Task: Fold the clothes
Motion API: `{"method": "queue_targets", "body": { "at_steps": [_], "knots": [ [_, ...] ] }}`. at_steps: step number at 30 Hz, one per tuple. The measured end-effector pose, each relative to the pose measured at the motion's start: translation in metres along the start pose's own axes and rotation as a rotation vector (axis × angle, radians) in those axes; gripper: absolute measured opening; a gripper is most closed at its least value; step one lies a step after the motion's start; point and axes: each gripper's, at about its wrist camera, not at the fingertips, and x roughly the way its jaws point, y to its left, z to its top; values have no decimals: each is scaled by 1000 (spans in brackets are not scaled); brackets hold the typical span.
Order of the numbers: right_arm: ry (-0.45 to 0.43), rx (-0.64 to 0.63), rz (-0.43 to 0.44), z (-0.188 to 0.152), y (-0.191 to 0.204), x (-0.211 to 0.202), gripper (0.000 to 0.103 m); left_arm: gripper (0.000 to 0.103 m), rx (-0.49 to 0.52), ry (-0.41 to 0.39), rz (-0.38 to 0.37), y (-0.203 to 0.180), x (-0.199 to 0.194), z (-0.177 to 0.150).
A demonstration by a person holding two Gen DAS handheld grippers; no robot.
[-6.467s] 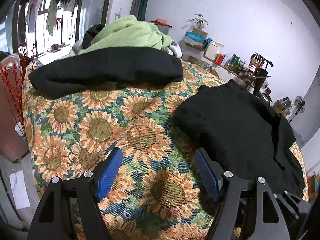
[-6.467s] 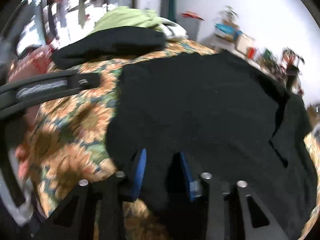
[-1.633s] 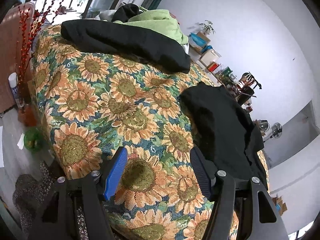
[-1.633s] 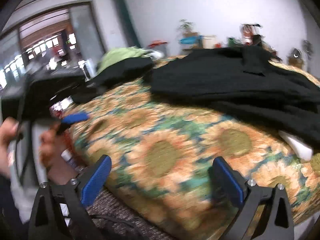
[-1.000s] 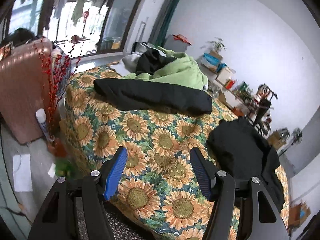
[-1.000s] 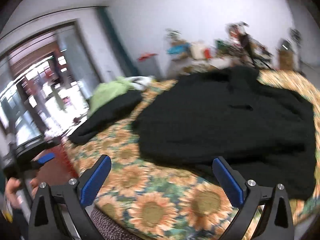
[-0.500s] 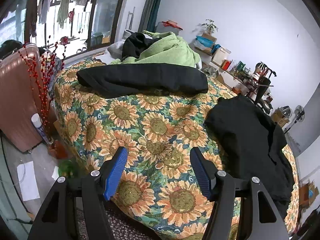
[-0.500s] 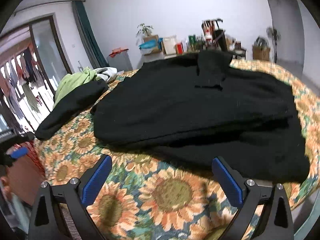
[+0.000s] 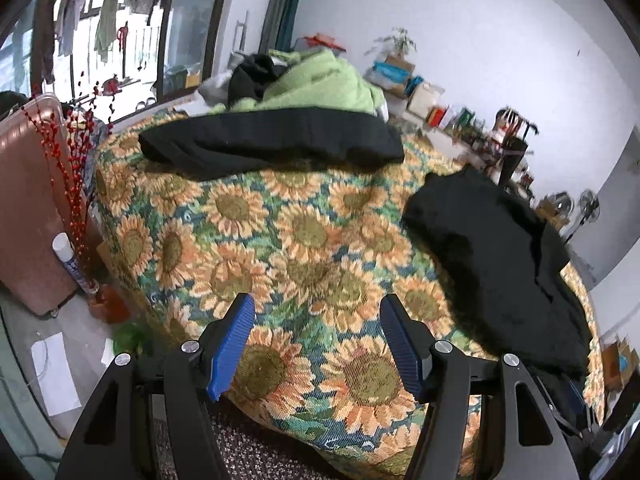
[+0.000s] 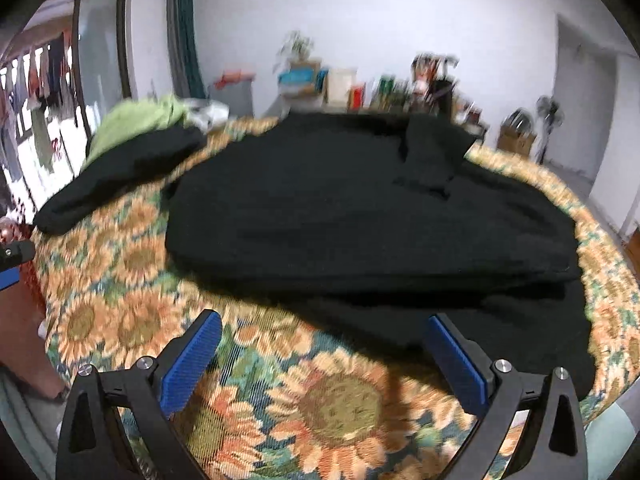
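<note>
Black garment: the black garment [image 10: 360, 216] lies spread over the middle and right of the bed, its near edge close to the bed's front edge; from the left wrist view it sits to the right [image 9: 492, 256], well apart from the left gripper.
Fold state: a narrow strip, likely a sleeve, is laid back over the far part of the body, and a lower layer shows under the near hem. It looks partly folded, wide and flat, not yet a compact stack.
Left to do: judging by its breadth, at least one more fold across, then setting it aside; the pile at the head of the bed looks unfolded.
Right gripper: the right gripper [image 10: 320, 356] hangs above the bedspread just short of the near hem, jaws wide apart, nothing between them.
Left gripper: the left gripper [image 9: 316, 340] is over bare bedspread near the bed's front edge, jaws moderately wide and empty.
Other clothes: a long dark piece [image 9: 272, 140] lies across the far end of the bed, with a green fleece [image 9: 320, 84] heaped behind it.
Surface: a sunflower bedspread [image 9: 248, 240], woven and textured, soft underneath, so cloth should grip rather than slide.
Room: a white wall, a low shelf of clutter [image 10: 360, 88] with a potted plant, a standing fan [image 10: 548, 120], glass doors with laundry hanging outside [image 9: 100, 20], a pink suitcase [image 9: 28, 200] and red berry twigs by the bed.
</note>
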Motion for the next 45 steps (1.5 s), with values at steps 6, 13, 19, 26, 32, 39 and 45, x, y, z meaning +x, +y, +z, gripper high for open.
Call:
{"method": "queue_targets", "body": {
  "at_steps": [6,13,19,26,32,39,45],
  "knots": [
    [70,44,146,25,-14,-3,102,66,63,174,-69,-29,32,11],
    [63,39,79,76,-40,-17,103,66,112,235,-194,-74,28,53],
    [186,-57,-110,116,-53,25,103,66,267,369,-123,-138,66,76],
    [288,190,498,98,-49,43,76,66,157,486,-173,-148,114,82],
    [273,139,535,89,-5,60,29,17,-5,386,-125,-115,115,104],
    [248,-98,419,97,50,68,27,16,47,435,-80,-123,133,113],
    [294,-175,448,105,72,95,26,15,142,496,-126,-138,144,111]
  ]
}}
